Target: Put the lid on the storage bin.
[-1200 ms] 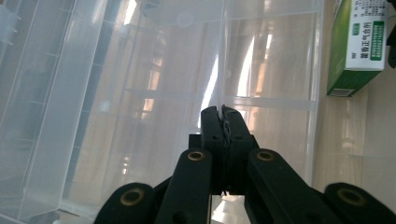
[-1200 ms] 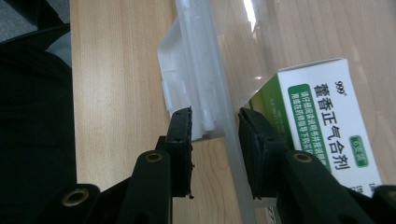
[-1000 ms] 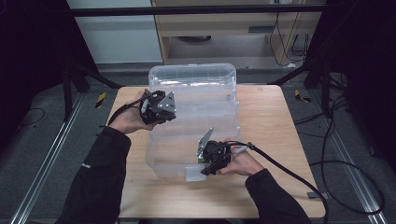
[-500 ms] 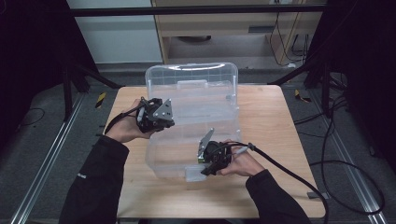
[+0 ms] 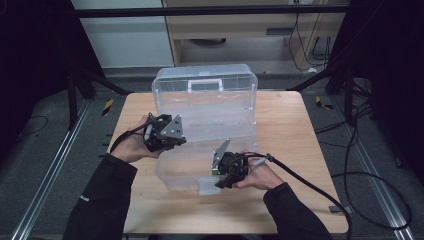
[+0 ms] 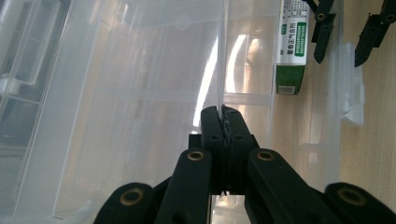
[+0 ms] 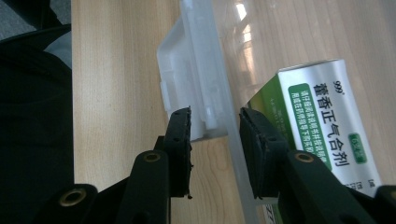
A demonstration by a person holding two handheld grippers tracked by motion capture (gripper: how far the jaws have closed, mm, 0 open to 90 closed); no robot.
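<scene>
Left claw (image 6: 222, 122) clamped on bin wall (image 6: 219, 56)

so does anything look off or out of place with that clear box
Nothing stands out. The clear plastic box sits open and intact on the table, with a green and white carton lying flat inside, nothing spilled.

The wooden surface (image 5: 300, 130) stands on a grey floor (image 5: 45, 150). A cabinet (image 5: 240, 30) stands behind it. Black cables (image 5: 370, 165) lie to the right.
</scene>
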